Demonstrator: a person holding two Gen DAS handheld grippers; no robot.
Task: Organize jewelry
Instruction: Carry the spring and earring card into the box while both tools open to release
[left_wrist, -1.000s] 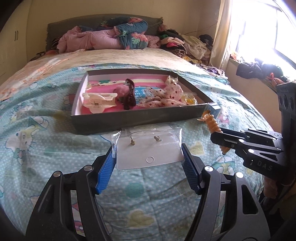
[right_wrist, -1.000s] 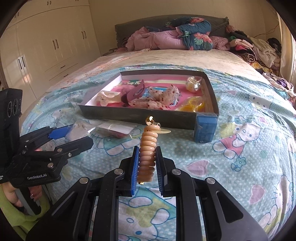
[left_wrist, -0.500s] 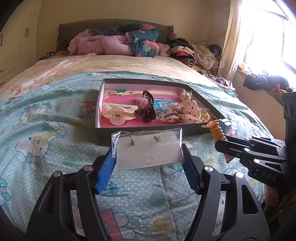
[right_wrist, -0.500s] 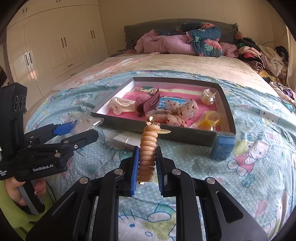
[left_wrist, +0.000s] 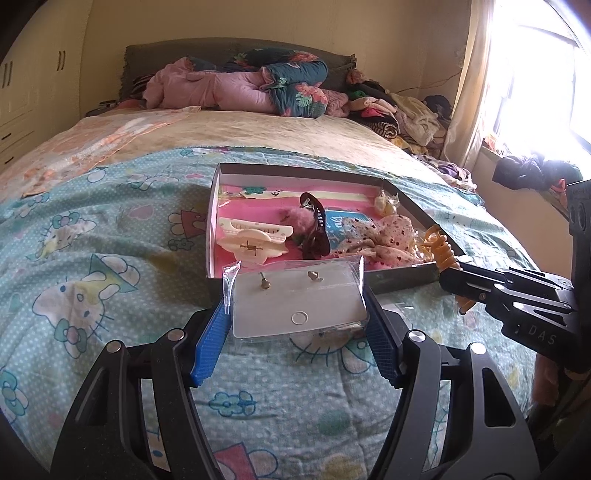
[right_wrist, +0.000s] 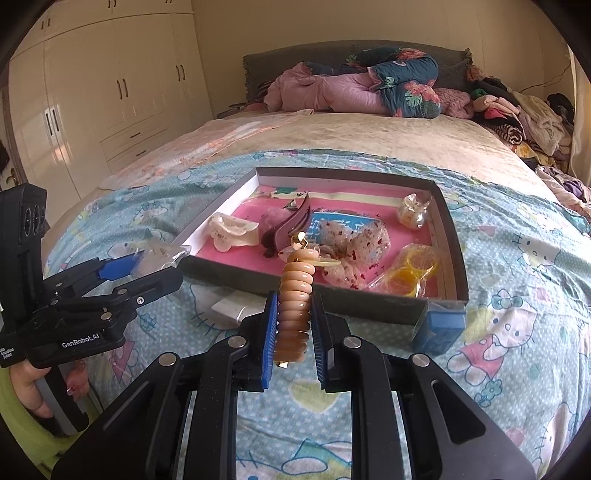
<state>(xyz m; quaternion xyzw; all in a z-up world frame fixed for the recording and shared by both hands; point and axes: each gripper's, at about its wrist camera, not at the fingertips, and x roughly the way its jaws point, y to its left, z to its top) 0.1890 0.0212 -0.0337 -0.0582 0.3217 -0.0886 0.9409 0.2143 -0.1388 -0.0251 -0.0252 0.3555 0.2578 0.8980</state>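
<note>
Jewelry in both your grippers right now: your left gripper (left_wrist: 295, 314) has its blue pads spread wide and pressed on the two sides of a clear earring bag (left_wrist: 295, 295), with two studs showing through the plastic and a white card behind them, held just above the bedspread (left_wrist: 110, 229) at the near wall of the tray (left_wrist: 402, 282). Your right gripper (right_wrist: 294, 332) is pinched almost closed on a peach spiral hair tie (right_wrist: 295, 299), which stands up between the pads with a small gold charm at its top, also just short of the tray's near wall. Inside the tray, on the pink lining, you've got a cream claw clip (left_wrist: 253, 238) at the left, a dark claw clip (left_wrist: 317, 229) beside it, a spotted scrunchie (right_wrist: 354, 240) in the middle, a yellow item in a bag (right_wrist: 413, 269) at the right and a small clear pouch (right_wrist: 413, 212) at the far right corner. A blue box (right_wrist: 439, 325) sits against the tray's near right corner, outside it.
</note>
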